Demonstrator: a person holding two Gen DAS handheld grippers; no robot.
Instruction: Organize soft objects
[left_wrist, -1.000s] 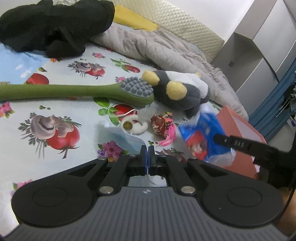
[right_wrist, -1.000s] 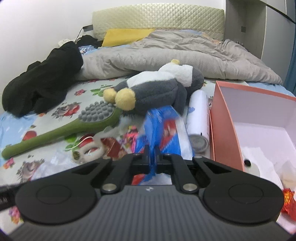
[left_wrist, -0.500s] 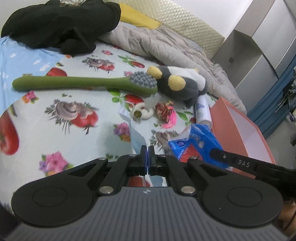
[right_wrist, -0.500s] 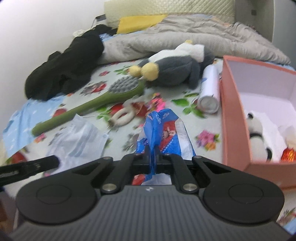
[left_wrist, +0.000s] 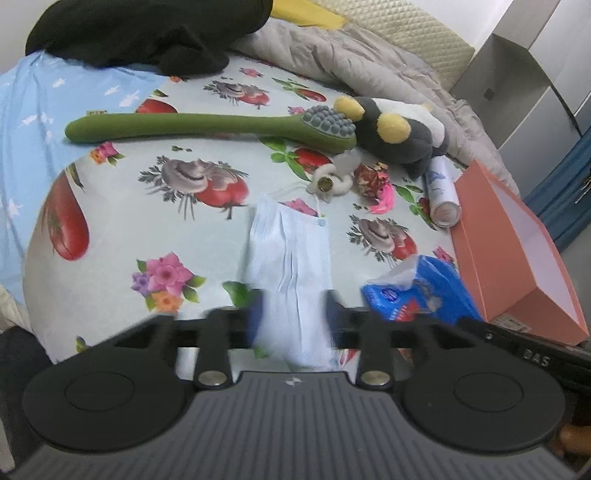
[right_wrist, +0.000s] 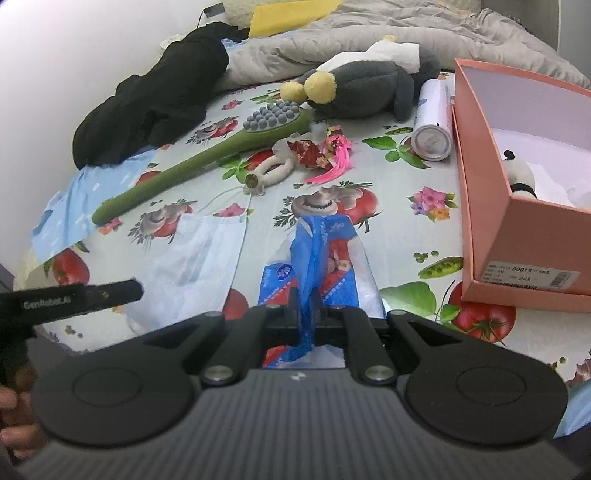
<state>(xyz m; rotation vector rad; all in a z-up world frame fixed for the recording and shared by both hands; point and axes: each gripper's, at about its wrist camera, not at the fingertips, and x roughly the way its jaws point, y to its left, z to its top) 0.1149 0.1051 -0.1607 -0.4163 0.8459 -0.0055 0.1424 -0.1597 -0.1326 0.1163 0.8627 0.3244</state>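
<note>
1. Tissue pack (right_wrist: 317, 269): blue and white soft pack, low over the printed sheet (right_wrist: 399, 206) near the front edge. The right gripper (right_wrist: 306, 314) is pinched tight on a fold of its blue wrapper. Whether the pack rests on the sheet or hangs just above it cannot be told.
2. Face mask (left_wrist: 291, 254): pale blue, lying flat just left of the pack. The left gripper (left_wrist: 291, 321) has its jaws apart and blurred, one on each side of the mask's near end; no grip on it is evident.
3. Pink box (right_wrist: 480, 177): open, to the right of the pack, a small panda toy (right_wrist: 519, 177) already inside.
4. Remaining on the sheet further back: penguin plush (right_wrist: 365, 85), green brush (right_wrist: 207, 155), spray can (right_wrist: 432, 125), fluffy hair tie (right_wrist: 273, 173), red and pink trinket (right_wrist: 321, 155).
5. Step in hand, as judged: carrying the pack to the box while the mask lies free of the left tool.
6. Next move, as judged: swing the pack right, clear the box's near wall, then part the jaws over its interior. The thin wrapper fold may slip or tear.
</note>
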